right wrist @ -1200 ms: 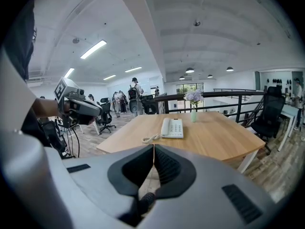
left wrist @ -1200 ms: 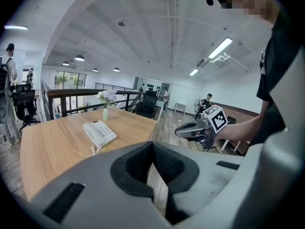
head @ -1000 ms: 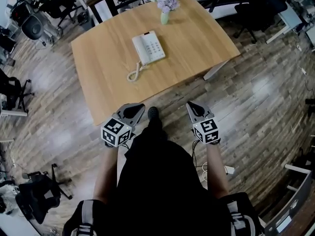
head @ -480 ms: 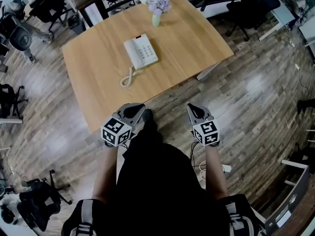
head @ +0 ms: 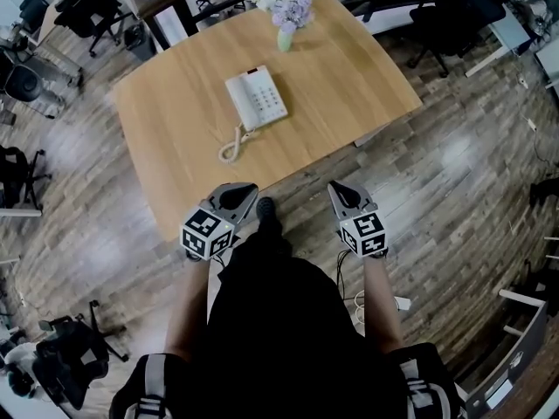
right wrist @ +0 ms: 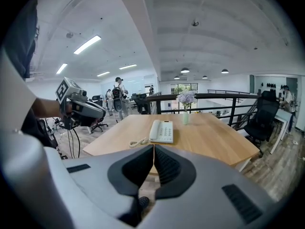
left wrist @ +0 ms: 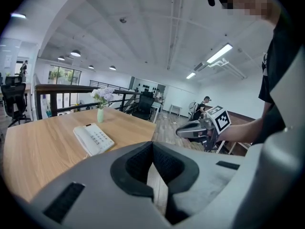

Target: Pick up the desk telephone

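Here's the desk telephone [head: 256, 99], white, sitting flat near the middle of the wooden counter [head: 166, 129]. The handset is in its cradle on the left side, the keypad on the right as the head view has it. Its coiled cord [head: 232, 143] trails off the near-left corner and lies in a loose curl on the wood, toward the person's edge of the counter.

At the far edge stands a pale green vase [head: 285, 38] with pale purple and white flowers [head: 288, 3], well apart from the telephone.

Now the 2 grippers. The left gripper [head: 247, 188] has its jaws pressed fully together, pads meeting, nothing between them. It points down toward the counter's near edge, and from the head view its tip sits right about at that edge. The right gripper [head: 334, 187] is the same story: jaws closed tight, empty, angled down, out over the plank floor [head: 454, 182] just short of the counter.

Both are level with each other, 1 on each side of the person's dark shoe [head: 266, 208], and both are well short of the telephone. Nothing is touching it.

Black office chairs [head: 92, 7] ring the room beyond the counter.
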The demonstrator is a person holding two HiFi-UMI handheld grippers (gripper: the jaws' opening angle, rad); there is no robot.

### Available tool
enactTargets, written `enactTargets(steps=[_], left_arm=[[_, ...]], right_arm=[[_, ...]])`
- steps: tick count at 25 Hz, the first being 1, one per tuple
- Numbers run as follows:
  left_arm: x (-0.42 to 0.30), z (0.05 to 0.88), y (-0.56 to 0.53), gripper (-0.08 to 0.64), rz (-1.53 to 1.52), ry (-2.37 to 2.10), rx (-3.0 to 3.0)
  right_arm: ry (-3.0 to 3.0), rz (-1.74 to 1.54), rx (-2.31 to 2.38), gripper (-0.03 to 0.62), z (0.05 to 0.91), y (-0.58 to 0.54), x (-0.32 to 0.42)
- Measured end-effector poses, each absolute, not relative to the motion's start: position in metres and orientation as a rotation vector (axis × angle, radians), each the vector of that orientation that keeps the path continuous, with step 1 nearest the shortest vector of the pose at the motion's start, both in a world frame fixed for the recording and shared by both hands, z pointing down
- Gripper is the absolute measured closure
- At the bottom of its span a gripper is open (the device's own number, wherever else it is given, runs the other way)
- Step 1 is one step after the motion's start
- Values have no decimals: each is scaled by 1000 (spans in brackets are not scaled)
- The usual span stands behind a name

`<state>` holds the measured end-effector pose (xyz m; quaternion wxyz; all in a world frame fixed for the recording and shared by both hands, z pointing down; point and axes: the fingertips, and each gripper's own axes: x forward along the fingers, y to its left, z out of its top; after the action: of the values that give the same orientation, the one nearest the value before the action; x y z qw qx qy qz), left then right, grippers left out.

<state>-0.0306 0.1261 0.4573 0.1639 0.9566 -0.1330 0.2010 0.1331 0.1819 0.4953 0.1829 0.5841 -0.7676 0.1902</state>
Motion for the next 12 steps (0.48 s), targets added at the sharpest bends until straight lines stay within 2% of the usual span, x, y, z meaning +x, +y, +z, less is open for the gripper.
enactTargets(steps=[12], left_arm=[[-33, 472, 79, 538, 588, -381, 2688]], right_arm=[[-2199, 557, 1636, 568, 492, 129, 127]])
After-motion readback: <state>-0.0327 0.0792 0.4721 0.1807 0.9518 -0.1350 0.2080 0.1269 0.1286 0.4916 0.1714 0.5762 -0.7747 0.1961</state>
